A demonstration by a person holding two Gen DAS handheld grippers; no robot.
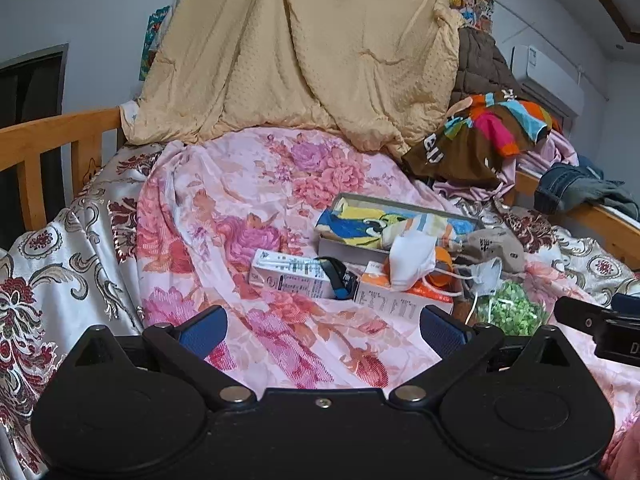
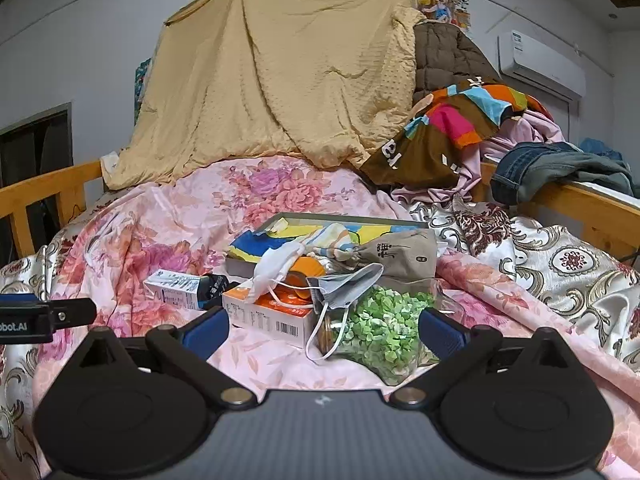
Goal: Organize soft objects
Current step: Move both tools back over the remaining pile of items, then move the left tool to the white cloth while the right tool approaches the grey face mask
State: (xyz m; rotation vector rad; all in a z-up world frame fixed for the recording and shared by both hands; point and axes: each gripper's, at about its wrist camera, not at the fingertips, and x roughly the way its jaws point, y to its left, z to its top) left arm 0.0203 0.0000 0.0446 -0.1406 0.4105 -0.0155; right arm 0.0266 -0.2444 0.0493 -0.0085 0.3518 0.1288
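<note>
Shallow grey box (image 2: 344, 219) on the pink floral sheet (image 2: 168, 216), stuffed with a blue-yellow cloth (image 2: 256, 246) lying long-ways left to right. White mask (image 2: 276, 266) draped over the orange carton (image 2: 272, 312), grey mask (image 2: 348, 284) beside it. Left gripper (image 1: 322, 326) and right gripper (image 2: 322, 330) both spread wide, holding nothing.
</note>
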